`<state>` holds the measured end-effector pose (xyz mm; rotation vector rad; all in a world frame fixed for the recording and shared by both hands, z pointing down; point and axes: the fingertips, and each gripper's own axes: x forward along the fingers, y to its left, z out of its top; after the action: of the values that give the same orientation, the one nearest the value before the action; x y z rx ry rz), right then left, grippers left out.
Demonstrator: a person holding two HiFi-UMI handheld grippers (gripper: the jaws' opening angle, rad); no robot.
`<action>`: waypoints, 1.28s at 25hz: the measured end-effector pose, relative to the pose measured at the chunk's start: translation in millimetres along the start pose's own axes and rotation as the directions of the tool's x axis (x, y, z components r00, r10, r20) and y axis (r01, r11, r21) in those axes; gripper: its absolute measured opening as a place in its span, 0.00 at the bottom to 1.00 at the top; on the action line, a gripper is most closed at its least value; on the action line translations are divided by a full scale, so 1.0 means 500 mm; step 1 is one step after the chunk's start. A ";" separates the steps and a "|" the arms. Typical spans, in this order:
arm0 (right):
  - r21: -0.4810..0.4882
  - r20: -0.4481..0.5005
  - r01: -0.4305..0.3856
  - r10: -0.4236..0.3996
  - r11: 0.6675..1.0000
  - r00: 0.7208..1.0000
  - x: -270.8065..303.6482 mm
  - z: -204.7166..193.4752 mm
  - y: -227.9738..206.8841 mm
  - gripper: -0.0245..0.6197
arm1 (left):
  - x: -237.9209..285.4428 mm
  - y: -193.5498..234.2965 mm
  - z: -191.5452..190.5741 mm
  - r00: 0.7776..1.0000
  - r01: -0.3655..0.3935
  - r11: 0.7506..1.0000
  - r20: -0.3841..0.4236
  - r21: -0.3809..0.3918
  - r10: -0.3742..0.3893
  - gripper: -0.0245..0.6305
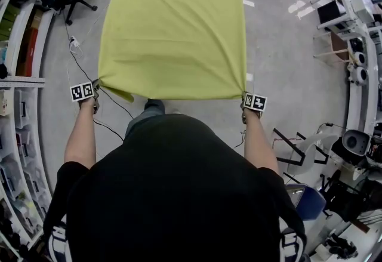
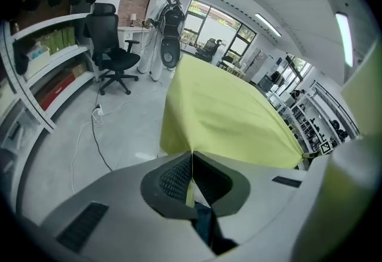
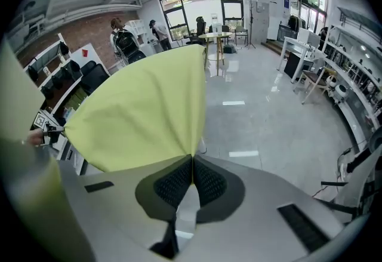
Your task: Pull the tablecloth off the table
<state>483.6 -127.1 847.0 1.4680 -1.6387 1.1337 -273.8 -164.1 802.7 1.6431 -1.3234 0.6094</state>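
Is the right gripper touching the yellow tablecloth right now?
Touching. The right gripper view shows the right gripper shut on a corner of the tablecloth, the cloth pinched between its pads.

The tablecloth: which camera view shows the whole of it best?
The head view. There the whole yellow-green tablecloth shows, spread out, with its two near corners held by the left gripper and the right gripper. Each gripper view shows only one corner pinched in shut jaws and the cloth slanting away.

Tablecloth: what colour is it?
Plain yellow-green tablecloth, no pattern; best in the head view.
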 end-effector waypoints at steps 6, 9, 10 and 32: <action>-0.012 -0.009 -0.022 0.021 1.000 1.000 -0.021 -0.068 0.004 0.07 | -0.045 -0.010 -0.062 1.000 -0.015 1.000 0.018 -0.011 0.015 0.07; -0.016 -0.010 -0.025 0.025 1.000 1.000 -0.031 -0.101 0.009 0.07 | -0.065 -0.012 -0.091 1.000 -0.011 1.000 0.024 -0.012 0.012 0.07; -0.015 -0.011 -0.026 0.026 1.000 1.000 -0.034 -0.114 0.010 0.07 | -0.070 -0.011 -0.102 1.000 -0.011 1.000 0.025 -0.012 0.011 0.07; 0.030 0.014 0.042 -0.042 0.999 0.999 -0.231 -0.486 0.175 0.07 | -0.292 0.150 -0.427 0.996 0.093 0.996 0.021 -0.015 -0.092 0.07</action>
<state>397.3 141.5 828.1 1.5265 -1.5999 1.1309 -354.3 92.9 808.0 1.6914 -1.2558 0.5268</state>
